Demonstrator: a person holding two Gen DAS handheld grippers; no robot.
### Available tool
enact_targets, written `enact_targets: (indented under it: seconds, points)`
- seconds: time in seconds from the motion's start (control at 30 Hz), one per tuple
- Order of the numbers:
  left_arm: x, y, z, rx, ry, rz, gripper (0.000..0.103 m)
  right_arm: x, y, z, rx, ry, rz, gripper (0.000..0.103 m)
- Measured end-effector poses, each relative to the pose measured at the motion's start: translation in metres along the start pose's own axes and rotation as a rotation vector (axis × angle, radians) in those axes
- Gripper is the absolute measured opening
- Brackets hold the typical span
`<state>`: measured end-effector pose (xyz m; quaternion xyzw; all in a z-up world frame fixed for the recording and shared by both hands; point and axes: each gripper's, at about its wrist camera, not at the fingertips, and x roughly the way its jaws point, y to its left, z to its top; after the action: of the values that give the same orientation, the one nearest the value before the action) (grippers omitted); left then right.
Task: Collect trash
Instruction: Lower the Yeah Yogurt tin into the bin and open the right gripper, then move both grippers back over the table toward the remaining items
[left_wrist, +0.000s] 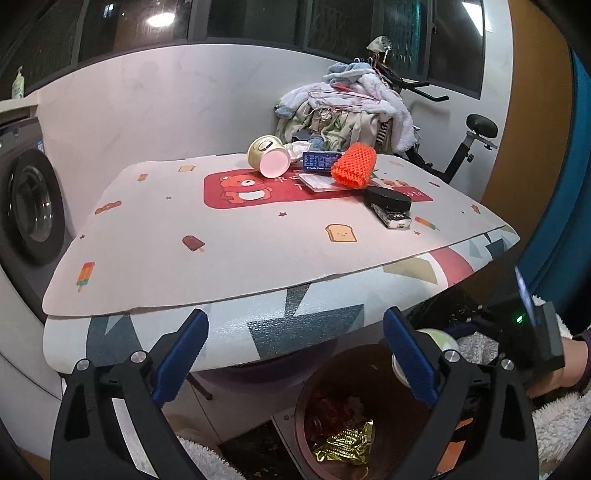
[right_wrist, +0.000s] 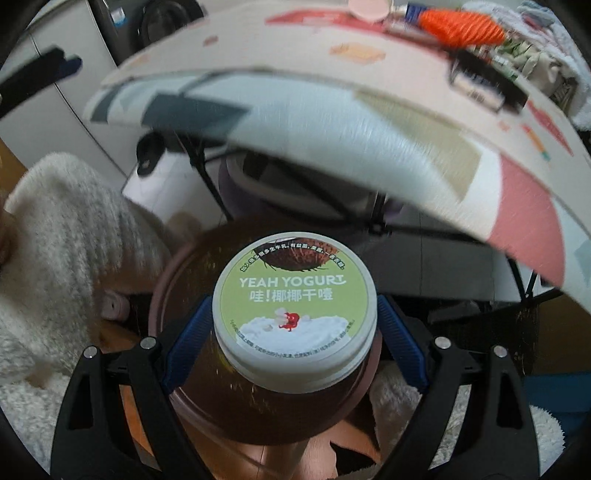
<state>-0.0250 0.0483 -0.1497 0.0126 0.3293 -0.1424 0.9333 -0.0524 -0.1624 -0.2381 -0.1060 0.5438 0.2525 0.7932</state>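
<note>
Right now the yogurt tub (right_wrist: 295, 306) sits clamped between the blue pads of the right gripper (right_wrist: 295, 339), lid facing the camera, its round body crosswise to the fingers so they press on opposite sides of the wall. Directly beyond it, filling the space under the tub, is the brown bin (right_wrist: 166, 295); the tub hangs over the bin's mouth rather than beside it, so to my eye the drop only needs the pads to let go, perhaps after a little more descent. From the other side the same bin (left_wrist: 306, 406) shows crumpled gold foil (left_wrist: 347, 443) and red wrappers already inside, with the tub (left_wrist: 439, 339) peeking out behind a finger.

The left gripper (left_wrist: 295, 354) stands wide apart with nothing between its fingers, hovering at the near edge of the table (left_wrist: 295, 325). Further back on the mat lie a tipped cup (left_wrist: 269, 155), an orange foam net (left_wrist: 354, 166), a blue carton (left_wrist: 319, 160) and a black round lid (left_wrist: 388, 197), well apart from both claws; the left one looks nearer to them.
</note>
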Motion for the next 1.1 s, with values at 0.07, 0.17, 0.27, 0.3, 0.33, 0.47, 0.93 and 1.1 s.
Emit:
enact_targets:
  seconds: [0.07,0.17,0.27,0.3,0.33,0.47,0.93,1.1]
  points:
    - [0.001,0.004,0.000,-0.018,0.005,0.000,0.093,0.008,-0.001,-0.002,0.008,0.040,0.002,0.087]
    - [0.003,0.009,0.000,-0.043,0.011,0.006,0.093,0.016,-0.003,-0.003,0.022,0.078,-0.001,0.087]
    - [0.004,0.013,0.000,-0.061,0.016,0.008,0.093,0.018,-0.003,-0.003,0.028,0.088,0.000,0.088]
    - [0.005,0.014,0.000,-0.067,0.019,0.008,0.093,0.018,-0.004,-0.002,0.028,0.088,-0.001,0.089]
    - [0.005,0.015,0.000,-0.072,0.020,0.009,0.093,0.018,-0.004,-0.002,0.028,0.084,-0.002,0.089]
    - [0.006,0.017,0.000,-0.082,0.024,0.012,0.094,0.015,-0.005,-0.001,0.036,0.072,-0.010,0.094]
    - [0.012,0.016,0.002,-0.074,0.053,0.030,0.094,-0.031,-0.028,0.011,0.121,-0.139,-0.032,0.096]
    - [0.016,0.020,0.010,-0.089,0.054,0.031,0.094,-0.043,-0.042,0.026,0.146,-0.176,-0.038,0.096]
